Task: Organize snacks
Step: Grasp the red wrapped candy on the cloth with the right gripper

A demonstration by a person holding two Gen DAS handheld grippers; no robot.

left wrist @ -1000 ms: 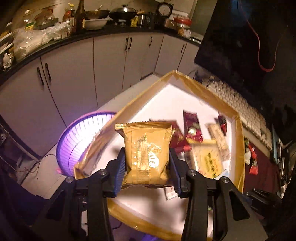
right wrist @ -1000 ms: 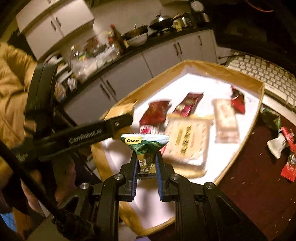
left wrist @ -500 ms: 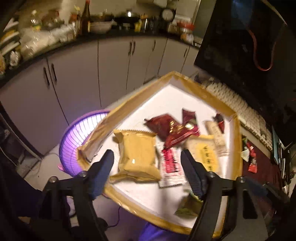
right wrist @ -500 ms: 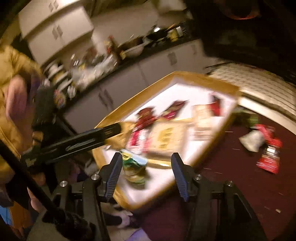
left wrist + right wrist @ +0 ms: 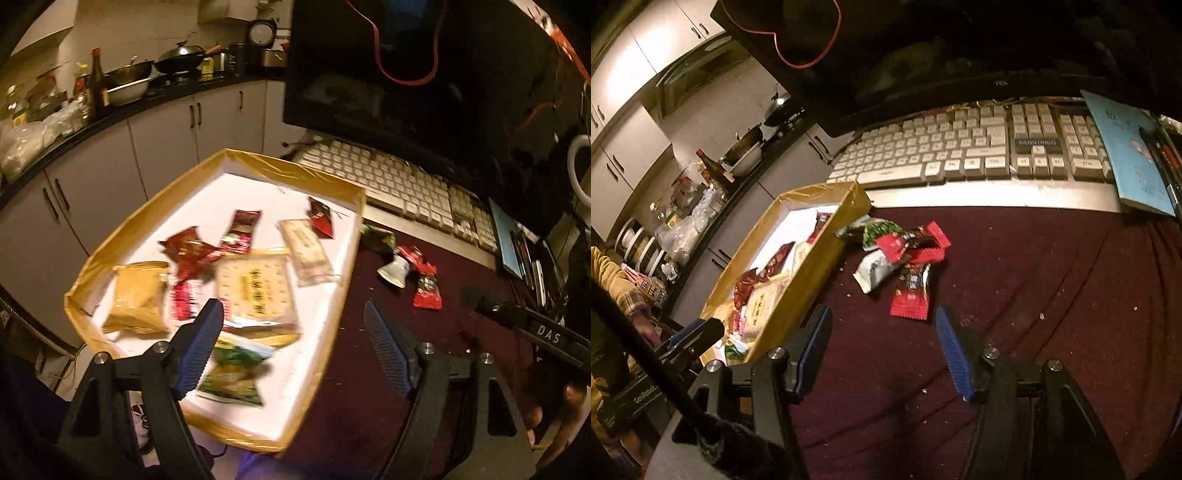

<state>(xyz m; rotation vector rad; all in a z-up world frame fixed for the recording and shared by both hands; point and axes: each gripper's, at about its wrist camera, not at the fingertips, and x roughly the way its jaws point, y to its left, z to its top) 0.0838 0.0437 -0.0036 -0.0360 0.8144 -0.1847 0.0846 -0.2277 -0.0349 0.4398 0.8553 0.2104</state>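
Both your grippers have just let go — a second ago the left gripper (image 5: 291,347) held the tan packet (image 5: 138,301) and the right gripper (image 5: 882,350) pinched the green packet (image 5: 232,373); both packets now lie in the gold-edged tray (image 5: 295,173) with the other snacks, so that pair looks done. Your left jaws are opening wide with nothing clamped; the green packet lies just below the left finger, the tan one further left by the tray's wall. Your right jaws are opening too and hold nothing. They face the dark red cloth (image 5: 1034,295), where the loose pile waits — the long red wrapper (image 5: 912,295) just ahead of the fingertips, the white packet (image 5: 873,271) behind it to the left, near the keyboard (image 5: 960,147).
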